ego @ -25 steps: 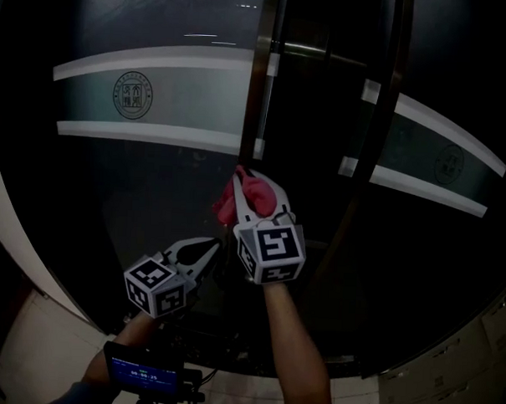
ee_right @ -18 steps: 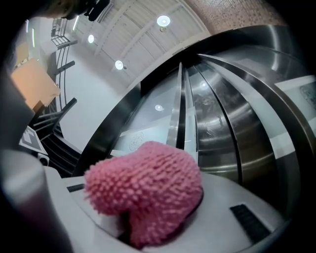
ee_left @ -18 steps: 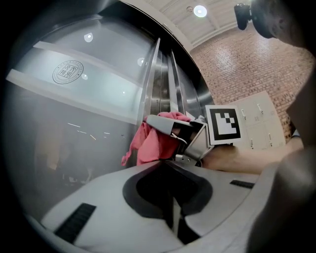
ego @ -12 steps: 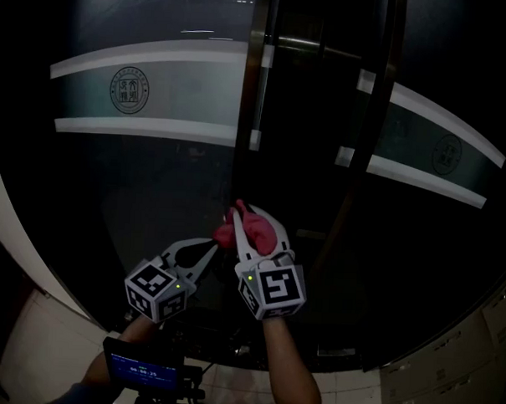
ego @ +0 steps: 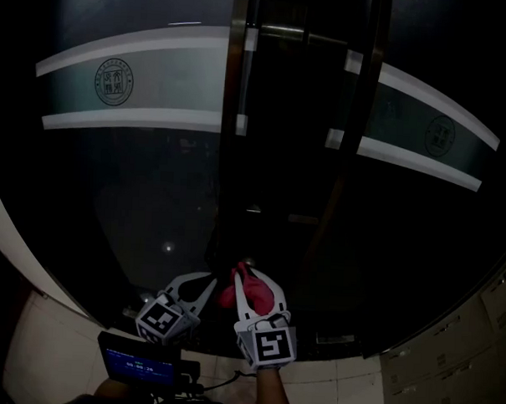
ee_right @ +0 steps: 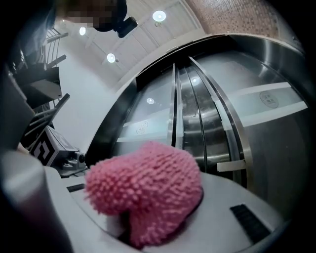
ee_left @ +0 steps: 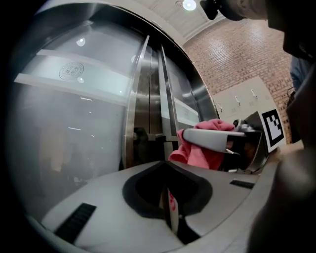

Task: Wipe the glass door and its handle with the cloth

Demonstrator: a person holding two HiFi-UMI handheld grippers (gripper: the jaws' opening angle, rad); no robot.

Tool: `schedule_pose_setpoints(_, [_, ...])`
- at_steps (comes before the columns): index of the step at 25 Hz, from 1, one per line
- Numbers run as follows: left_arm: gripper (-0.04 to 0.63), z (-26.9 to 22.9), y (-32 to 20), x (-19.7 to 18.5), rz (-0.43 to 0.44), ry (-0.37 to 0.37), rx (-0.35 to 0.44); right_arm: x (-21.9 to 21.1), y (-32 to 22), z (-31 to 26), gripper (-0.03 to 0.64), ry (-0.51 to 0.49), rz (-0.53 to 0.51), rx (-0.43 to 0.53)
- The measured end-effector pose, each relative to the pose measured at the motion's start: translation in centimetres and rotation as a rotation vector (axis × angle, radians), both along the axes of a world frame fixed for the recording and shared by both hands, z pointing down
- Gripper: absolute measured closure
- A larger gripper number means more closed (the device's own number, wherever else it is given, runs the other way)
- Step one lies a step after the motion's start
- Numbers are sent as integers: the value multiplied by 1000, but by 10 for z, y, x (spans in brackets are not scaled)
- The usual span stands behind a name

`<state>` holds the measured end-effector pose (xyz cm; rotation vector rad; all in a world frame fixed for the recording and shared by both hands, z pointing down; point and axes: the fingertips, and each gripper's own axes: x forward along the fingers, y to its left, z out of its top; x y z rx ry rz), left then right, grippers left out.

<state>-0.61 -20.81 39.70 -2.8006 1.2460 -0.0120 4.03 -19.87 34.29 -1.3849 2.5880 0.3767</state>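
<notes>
Item 1, glass door (ego: 144,201): dark, curved in the wide view, crossed by a pale frosted band (ego: 166,84) that carries a round seal (ego: 114,80). Item 2, handle (ego: 234,79): a tall vertical steel bar at the door's edge; a second steel upright (ego: 364,101) stands to its right. Item 3, cloth (ego: 226,296): pink and nubby, low down near the foot of the handle and close to the bottom of the glass. We cannot tell whether it touches glass or steel. Item 4, right claw (ego: 245,280): clenched on the cloth. In the right gripper view the pink bundle bulges up between the jaws and hides their tips. Item 5, left claw (ego: 201,285): jaws pressed together with nothing between them, as the left gripper view shows. It sits just beside the right claw, on its left, at about the same height, apart from the cloth. Item 6, pale tiled floor (ego: 446,373) below the door. Item 7, small lit screen (ego: 137,366) at the bottom edge of the head view. Item 8, brick wall (ee_left: 232,64) and round ceiling lights (ee_right: 159,16), which we record from the 2 gripper views.
</notes>
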Motion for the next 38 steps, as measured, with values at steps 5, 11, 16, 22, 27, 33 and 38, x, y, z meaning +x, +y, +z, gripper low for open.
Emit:
schedule_pose_setpoints(5, [591,5,8,14,39,11,-14,5,2,4,561,-8,21,20])
schedule_pose_setpoints(11, [592,-5,8,15,45,11,11,-7,10,3,561,16,4,-2])
schedule_pose_setpoints(16, [592,-5,11,17,52,10,4,-10,14,4,561,17,-3,-8])
schedule_pose_setpoints(22, [591,-9,9,17,48,23,20,-10,15,5,561,21,3,0])
schedule_pose_setpoints(27, [592,-7,4,13,39,35,3,-9,12,10,561,18,10,-16])
schedule_pose_setpoints(33, [592,-10,-4,3,15,57,4,-17,-4,3,561,51,-2,-15])
schedule_pose_setpoints(38, [592,-37,-18,-4,-2,74,53,-19,-29,-52,561,51,-4,88])
